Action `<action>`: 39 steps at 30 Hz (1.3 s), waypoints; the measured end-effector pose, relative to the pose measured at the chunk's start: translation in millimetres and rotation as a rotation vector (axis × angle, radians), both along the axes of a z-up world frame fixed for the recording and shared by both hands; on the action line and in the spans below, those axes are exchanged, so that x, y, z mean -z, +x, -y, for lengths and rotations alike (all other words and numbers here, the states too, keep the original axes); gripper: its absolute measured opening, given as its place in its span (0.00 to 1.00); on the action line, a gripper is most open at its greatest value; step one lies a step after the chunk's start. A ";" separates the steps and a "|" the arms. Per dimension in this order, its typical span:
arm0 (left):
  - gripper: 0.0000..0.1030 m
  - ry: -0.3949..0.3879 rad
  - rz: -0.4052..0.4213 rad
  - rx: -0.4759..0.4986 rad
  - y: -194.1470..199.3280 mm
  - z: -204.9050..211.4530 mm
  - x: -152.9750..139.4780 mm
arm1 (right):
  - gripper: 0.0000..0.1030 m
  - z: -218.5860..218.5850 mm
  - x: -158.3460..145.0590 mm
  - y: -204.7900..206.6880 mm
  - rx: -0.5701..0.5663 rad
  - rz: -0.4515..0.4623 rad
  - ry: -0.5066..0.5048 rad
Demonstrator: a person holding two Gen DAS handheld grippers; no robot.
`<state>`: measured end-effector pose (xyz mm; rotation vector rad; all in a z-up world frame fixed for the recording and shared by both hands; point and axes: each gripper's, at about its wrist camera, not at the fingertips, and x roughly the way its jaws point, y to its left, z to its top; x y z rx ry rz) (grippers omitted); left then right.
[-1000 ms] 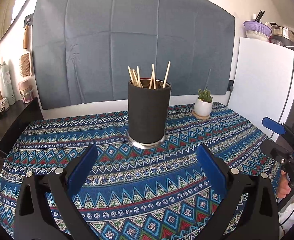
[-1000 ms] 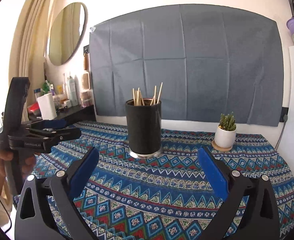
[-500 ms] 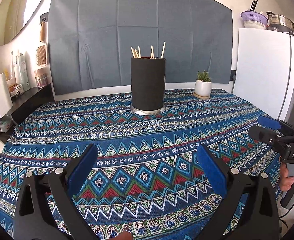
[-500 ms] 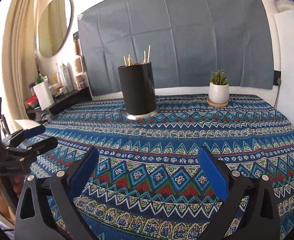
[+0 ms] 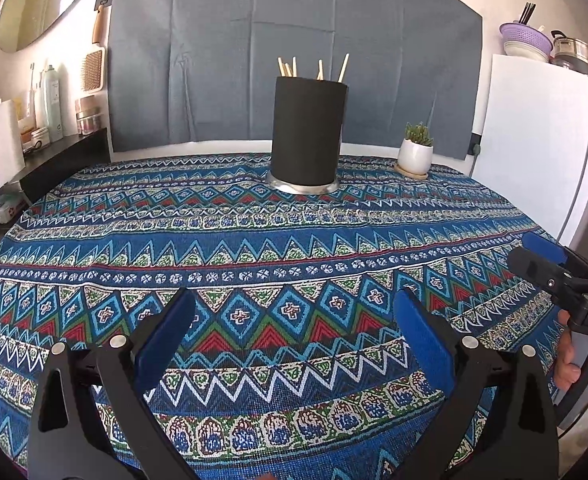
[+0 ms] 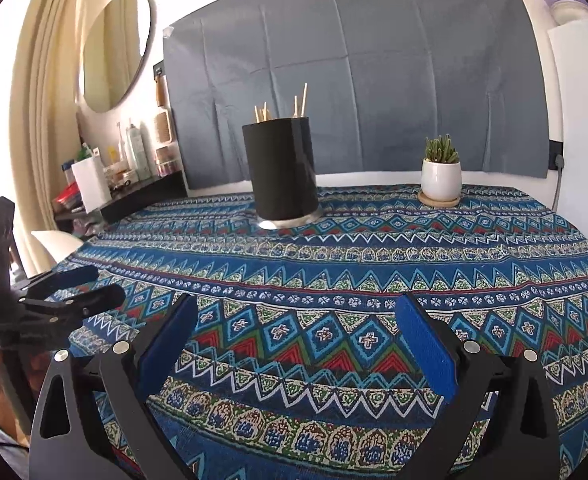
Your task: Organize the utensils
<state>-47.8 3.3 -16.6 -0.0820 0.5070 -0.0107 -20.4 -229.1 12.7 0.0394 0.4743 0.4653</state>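
A black cylindrical holder [image 5: 309, 133] [image 6: 281, 168] on a metal base stands at the far middle of the patterned tablecloth [image 5: 254, 240] [image 6: 373, 264]. Several wooden chopsticks [image 5: 294, 67] [image 6: 298, 103] stick up out of it. My left gripper [image 5: 294, 316] hovers open over the near part of the cloth, nothing between its blue pads. My right gripper [image 6: 295, 320] is likewise open and empty, well short of the holder. Each gripper also shows in the other's view: the right gripper [image 5: 541, 254] at the right edge, the left gripper [image 6: 94, 284] at the left edge.
A small cactus in a white pot [image 5: 415, 153] [image 6: 441, 176] sits to the right of the holder. A white fridge [image 5: 533, 152] stands at the right. A dark shelf [image 5: 66, 152] with bottles and a paper roll runs along the left wall.
Both grippers have drawn back from the holder toward the near edge of the table; the holder now looks smaller and farther away. Both stay open.
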 end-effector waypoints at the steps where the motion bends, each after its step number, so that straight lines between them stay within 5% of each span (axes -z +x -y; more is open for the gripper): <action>1: 0.94 0.008 0.002 -0.001 -0.4 1.4 0.2 | 0.92 0.5 0.4 -0.3 0.014 -0.001 0.001; 39: 0.94 0.031 0.001 -0.043 -2.1 1.9 2.1 | 0.92 0.1 0.3 -12.7 0.056 0.065 -0.003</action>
